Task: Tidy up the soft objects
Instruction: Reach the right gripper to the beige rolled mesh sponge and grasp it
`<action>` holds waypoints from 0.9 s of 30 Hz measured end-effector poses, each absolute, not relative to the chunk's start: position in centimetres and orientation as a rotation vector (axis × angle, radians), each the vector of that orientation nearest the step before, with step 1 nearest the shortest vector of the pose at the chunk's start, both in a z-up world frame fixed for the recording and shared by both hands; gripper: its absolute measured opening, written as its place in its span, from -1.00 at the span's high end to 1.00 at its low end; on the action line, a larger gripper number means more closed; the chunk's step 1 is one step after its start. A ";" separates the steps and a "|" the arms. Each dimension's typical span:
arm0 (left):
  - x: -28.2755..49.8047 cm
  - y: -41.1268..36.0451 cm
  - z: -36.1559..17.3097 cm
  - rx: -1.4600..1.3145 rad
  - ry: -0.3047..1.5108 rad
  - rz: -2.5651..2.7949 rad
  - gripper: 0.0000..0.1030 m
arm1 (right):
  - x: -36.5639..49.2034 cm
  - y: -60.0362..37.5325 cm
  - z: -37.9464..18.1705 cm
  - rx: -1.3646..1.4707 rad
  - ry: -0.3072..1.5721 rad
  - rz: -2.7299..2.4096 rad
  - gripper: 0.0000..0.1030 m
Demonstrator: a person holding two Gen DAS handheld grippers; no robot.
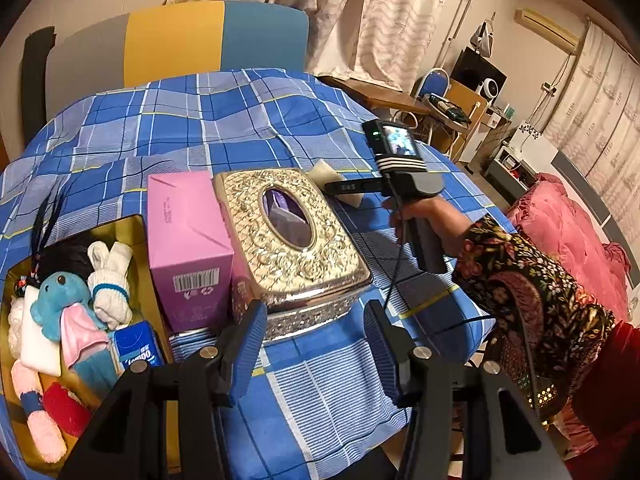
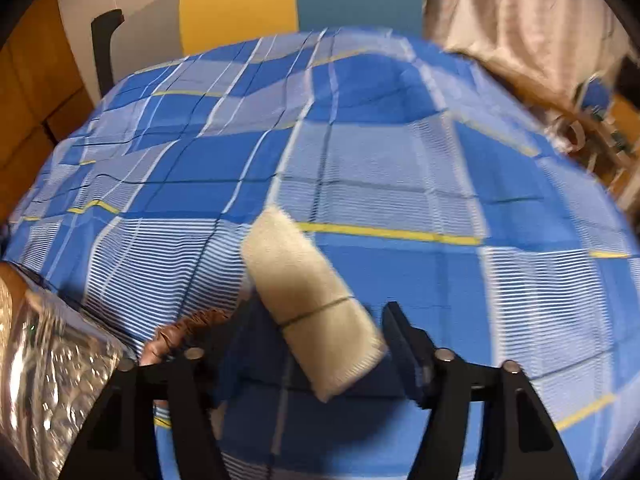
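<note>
A: Nearest first. Left hand-held gripper (image 1: 316, 344) – jaws apart, blue pads facing each other, nothing between them. It hangs over the blue plaid cloth (image 1: 200, 120) covering the surface.

B: Just past its fingertips?

A: The embossed silver tissue box (image 1: 290, 236), oval slot on top. A pink carton (image 1: 186, 248) stands against its left side. Left of that, an open yellow-lined box (image 1: 138, 236) holding soft things: a blue plush bear (image 1: 56, 294), a white plush rabbit (image 1: 110, 280), a red item, a blue tissue pack (image 1: 138, 354) at the near corner.

B: Right hand-held gripper?

A: In the right wrist view, right hand-held gripper (image 2: 316, 356) with jaws spread and a rolled cream towel (image 2: 310, 308) lying between them, bound by a thin dark band. The left pad is blurred and I cannot tell if it touches; the right pad stands clear of the roll. So not clamped (frame is motion-smeared). The roll lies on the cloth, its far end angled up and left.

B: Confirmed from the other side?

A: Left wrist view shows the same gripper beyond the silver box, held by a hand (image 1: 424, 220) in a floral sleeve (image 1: 532, 292) – a pale corner of the towel shows behind its fingers. Farther back: a grey, yellow and blue headboard (image 1: 176, 40), curtains.
</note>
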State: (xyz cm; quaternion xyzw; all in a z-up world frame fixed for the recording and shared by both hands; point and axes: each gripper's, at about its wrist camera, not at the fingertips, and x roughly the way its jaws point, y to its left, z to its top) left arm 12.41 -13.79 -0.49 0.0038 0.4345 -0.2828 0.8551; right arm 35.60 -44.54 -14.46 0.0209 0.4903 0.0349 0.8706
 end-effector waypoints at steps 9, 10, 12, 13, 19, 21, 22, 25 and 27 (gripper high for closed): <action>14.1 -15.7 0.3 -0.007 0.931 -0.628 0.01 | 35.2 -44.8 -15.1 0.085 0.988 0.095 -0.07; 14.3 -16.1 0.4 -0.005 0.931 -0.634 0.01 | 34.8 -45.2 -14.9 0.109 0.979 0.093 -0.07; 14.8 -17.1 0.7 0.009 0.937 -0.640 0.01 | 33.8 -46.0 -14.5 0.154 0.968 0.091 -0.07; 15.2 -17.7 0.9 0.014 0.945 -0.652 0.01 | 33.0 -46.6 -14.3 0.178 0.965 0.082 -0.06; 17.5 -21.8 2.4 0.080 0.958 -0.691 0.01 | 28.1 -50.4 -13.1 0.215 1.028 -0.037 -0.06; 19.0 -24.0 2.4 0.129 1.000 -0.708 0.01 | 26.2 -51.4 -13.0 0.204 1.062 -0.060 -0.06; 19.8 -24.9 2.3 0.142 1.023 -0.697 0.01 | 25.2 -51.9 -13.1 0.198 1.083 -0.068 -0.06; 22.0 -27.8 1.4 0.203 1.091 -0.681 0.01 | 23.0 -53.0 -13.9 0.192 1.112 -0.070 -0.06; 23.7 -29.9 0.6 0.256 1.108 -0.651 0.01 | 22.1 -53.6 -14.1 0.209 1.088 -0.058 -0.07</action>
